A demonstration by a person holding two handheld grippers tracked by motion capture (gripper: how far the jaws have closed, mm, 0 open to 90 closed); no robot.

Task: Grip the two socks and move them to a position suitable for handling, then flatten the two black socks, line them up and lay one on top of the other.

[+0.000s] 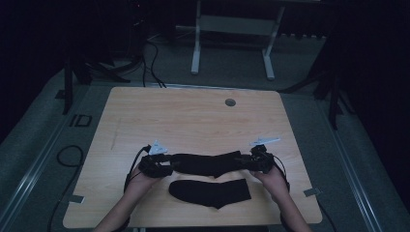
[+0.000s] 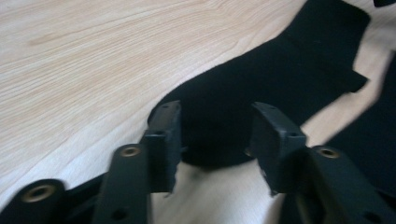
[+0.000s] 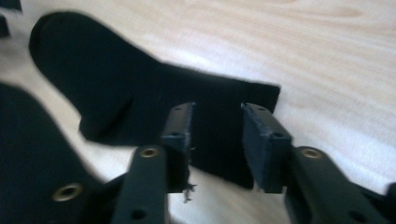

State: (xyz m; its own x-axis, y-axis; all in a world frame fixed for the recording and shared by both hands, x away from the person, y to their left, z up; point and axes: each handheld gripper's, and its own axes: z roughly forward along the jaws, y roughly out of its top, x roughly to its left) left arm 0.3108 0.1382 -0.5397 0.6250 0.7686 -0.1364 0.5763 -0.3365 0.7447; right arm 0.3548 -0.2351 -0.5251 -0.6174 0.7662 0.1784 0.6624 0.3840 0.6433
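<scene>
Dim light is falling over the high view, where a pale wooden table (image 1: 193, 121) is standing on a grey floor (image 1: 43, 135) with a white metal frame (image 1: 232, 34) behind it. Dark letters reading "ID" (image 1: 80, 120) are showing on the floor just beside the table's left edge. Two black socks are lying near the table's front edge: the upper sock (image 1: 208, 163) is stretching between the two tools, and the lower sock (image 1: 210, 192) is lying flat just in front of it. The left gripper (image 1: 167, 166) is sitting at the upper sock's left end and the right gripper (image 1: 246, 163) at its right end, each held by a hand coming in from below; from this height I cannot tell how far the jaws are parted.

Seen along the left gripper (image 2: 215, 135) in its own view, its jaws are standing spread, with the rounded end of the upper sock (image 2: 280, 74) lying on the wood between and beyond them; neither pad is clearly pressing the cloth.

Along the right gripper (image 3: 215, 140) in its own view, the jaws are likewise standing apart, straddling the straight-cut end of the upper sock (image 3: 140, 98), not pinching it. Part of the lower sock (image 3: 32, 154) is showing blurred at the left.
</scene>
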